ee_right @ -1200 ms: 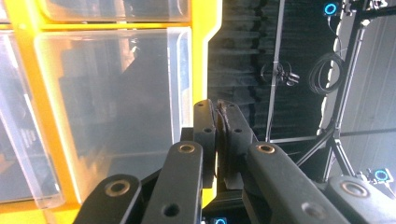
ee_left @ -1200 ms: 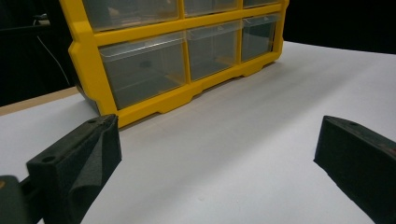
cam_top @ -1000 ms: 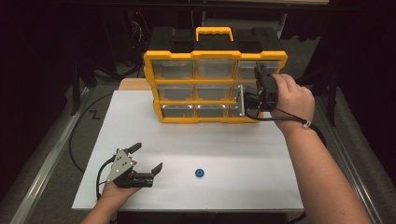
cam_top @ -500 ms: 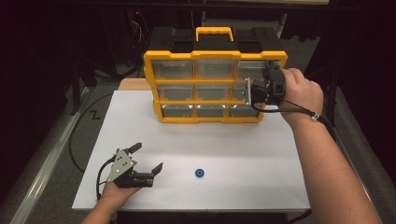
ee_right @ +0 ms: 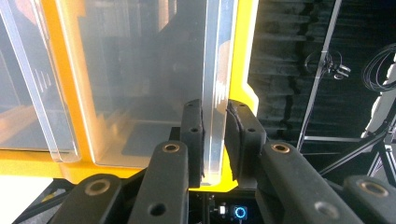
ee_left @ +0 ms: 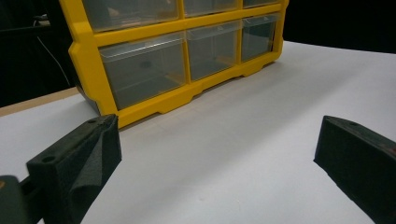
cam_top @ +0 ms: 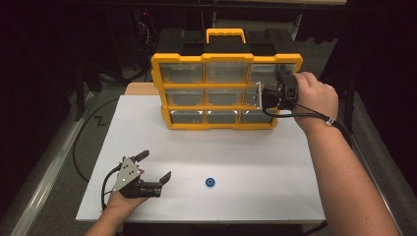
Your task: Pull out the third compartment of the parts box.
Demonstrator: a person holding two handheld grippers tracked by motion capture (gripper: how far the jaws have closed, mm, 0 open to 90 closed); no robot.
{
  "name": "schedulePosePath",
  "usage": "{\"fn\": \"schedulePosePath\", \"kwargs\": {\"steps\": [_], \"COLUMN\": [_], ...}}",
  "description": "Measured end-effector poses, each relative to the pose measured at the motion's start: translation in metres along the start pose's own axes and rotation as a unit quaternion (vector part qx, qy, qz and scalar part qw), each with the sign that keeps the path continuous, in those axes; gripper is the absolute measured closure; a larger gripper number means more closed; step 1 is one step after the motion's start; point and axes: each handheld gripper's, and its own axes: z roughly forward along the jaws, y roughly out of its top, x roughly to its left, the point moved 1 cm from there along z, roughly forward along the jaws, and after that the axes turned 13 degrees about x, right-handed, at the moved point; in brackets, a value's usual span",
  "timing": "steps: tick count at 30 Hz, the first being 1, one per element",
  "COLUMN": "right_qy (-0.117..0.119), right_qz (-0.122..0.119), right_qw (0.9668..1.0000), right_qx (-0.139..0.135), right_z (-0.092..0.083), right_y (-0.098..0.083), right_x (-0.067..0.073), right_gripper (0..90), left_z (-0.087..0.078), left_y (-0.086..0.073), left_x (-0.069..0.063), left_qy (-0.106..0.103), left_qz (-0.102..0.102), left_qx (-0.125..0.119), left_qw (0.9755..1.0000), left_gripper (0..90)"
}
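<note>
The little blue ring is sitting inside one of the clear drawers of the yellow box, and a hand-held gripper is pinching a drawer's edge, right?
Not quite. The blue ring lies on the white table in front of the yellow box, as the high view shows. The right hand-held gripper does pinch a clear drawer's edge.

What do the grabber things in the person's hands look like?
Each gripper is black with two chunky jaws. The left gripper wears a grey three-cornered plate and trails a black cable. The right gripper has round screw holes; its hand wears a thin wristband.

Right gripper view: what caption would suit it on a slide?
Right gripper closing its black jaws on the clear drawer lip of a yellow organizer.
</note>
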Motion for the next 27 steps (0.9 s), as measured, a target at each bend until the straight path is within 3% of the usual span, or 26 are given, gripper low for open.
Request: {"fn": "schedulePosePath", "kwargs": {"steps": [27], "right_qy": [-0.002], "right_qz": [-0.003], "right_qw": [1.0000], "right_qx": [-0.001], "right_z": [-0.016], "right_y": [-0.005], "right_x": [-0.001], "right_gripper": [80.8], "left_z": [0.000], "left_y": [0.001], "left_x": [-0.001], "left_qy": [0.000], "left_qz": [0.003], "left_qx": [-0.003], "left_qw": [1.0000], "left_gripper": [1.1]}}
